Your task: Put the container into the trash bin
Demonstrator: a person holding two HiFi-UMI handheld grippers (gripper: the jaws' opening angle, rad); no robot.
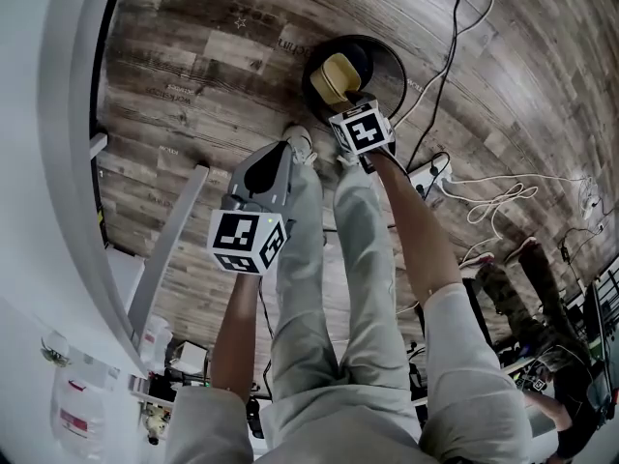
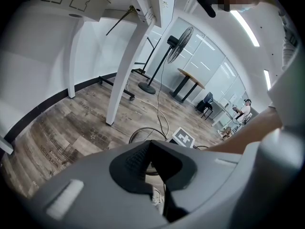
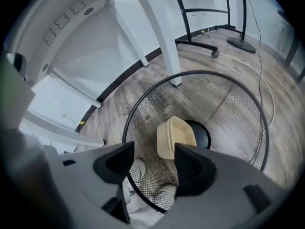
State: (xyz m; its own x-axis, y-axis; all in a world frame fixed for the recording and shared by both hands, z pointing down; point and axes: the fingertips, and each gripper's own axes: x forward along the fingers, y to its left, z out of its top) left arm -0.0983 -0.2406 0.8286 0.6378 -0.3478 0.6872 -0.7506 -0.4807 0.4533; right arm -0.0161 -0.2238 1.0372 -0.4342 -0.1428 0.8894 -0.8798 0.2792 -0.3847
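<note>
The jaws of your right gripper (image 3: 153,152) stand wide apart and hold nothing; they hang just over the black mesh trash bin (image 3: 233,87). The beige container (image 3: 174,136) lies inside this bin, on its bottom, tilted on its side, and it is apart from the jaws. The jaws of your left gripper (image 2: 150,145) are together at the tips, with nothing between them. This gripper points down to the wooden floor (image 1: 184,61), near your left leg, apart from the bin.
</note>
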